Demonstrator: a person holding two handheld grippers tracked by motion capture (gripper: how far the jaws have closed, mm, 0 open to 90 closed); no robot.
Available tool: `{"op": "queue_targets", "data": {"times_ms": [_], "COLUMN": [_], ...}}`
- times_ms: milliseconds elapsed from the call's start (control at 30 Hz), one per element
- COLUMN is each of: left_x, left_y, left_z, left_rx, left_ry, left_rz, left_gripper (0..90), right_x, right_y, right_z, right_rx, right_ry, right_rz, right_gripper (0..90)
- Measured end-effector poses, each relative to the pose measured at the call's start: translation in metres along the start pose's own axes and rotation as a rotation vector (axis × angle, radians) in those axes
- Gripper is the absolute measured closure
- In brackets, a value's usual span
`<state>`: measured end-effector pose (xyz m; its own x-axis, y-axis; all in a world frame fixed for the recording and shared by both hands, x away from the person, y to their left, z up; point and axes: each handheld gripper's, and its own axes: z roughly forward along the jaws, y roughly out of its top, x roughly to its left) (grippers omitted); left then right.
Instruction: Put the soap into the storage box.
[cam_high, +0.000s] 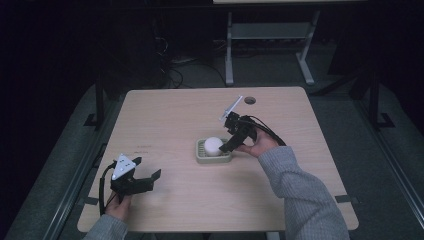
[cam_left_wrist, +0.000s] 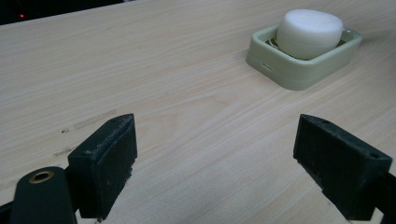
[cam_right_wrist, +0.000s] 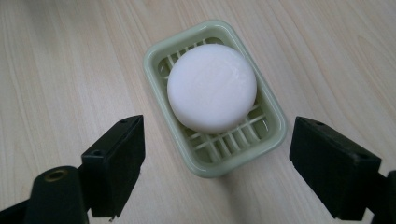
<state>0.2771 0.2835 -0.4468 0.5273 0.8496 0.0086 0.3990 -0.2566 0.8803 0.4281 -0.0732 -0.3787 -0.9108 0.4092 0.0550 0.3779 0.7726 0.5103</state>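
1. At the near left corner of the table (cam_high: 165, 107), the person's left hand (cam_high: 118, 206) comes up from the near edge, its grey sleeve just visible at the bottom of the high view.
2. The left gripper (cam_high: 147, 179) lies low over the wood and points right, toward the middle of the table. Its 2 jaws stand wide apart with nothing between them, as the left gripper view confirms.
3. Near the table's middle sits a pale green soap dish (cam_high: 202, 156), its long sides running left to right in the high view. A round white soap (cam_high: 213, 145) lies inside it on the slatted bottom.
4. The right gripper (cam_high: 226, 146) tilts down and leftward from the right hand (cam_high: 260, 143), its tips at the dish's right end, just beside the soap.
5. In the right gripper view its 2 jaws are spread wide, one on each side of the dish's near end, holding nothing.
6. The right forearm, in a grey knitted sleeve, reaches in diagonally from the near right corner, wrist bent toward the dish.
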Motion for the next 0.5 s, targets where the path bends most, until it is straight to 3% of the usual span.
{"op": "queue_targets", "data": {"times_ms": [500], "left_x": [0.0], "left_y": [0.0], "left_z": [-0.001], "left_rx": [0.001], "left_ry": [0.003], "left_rz": [0.001], "left_gripper": [13.2], "right_x": [0.001], "right_y": [-0.008], "right_z": [-0.013], "right_rx": [0.006], "right_ry": [-0.004], "right_rz": [0.015], "right_gripper": [17.5]}}
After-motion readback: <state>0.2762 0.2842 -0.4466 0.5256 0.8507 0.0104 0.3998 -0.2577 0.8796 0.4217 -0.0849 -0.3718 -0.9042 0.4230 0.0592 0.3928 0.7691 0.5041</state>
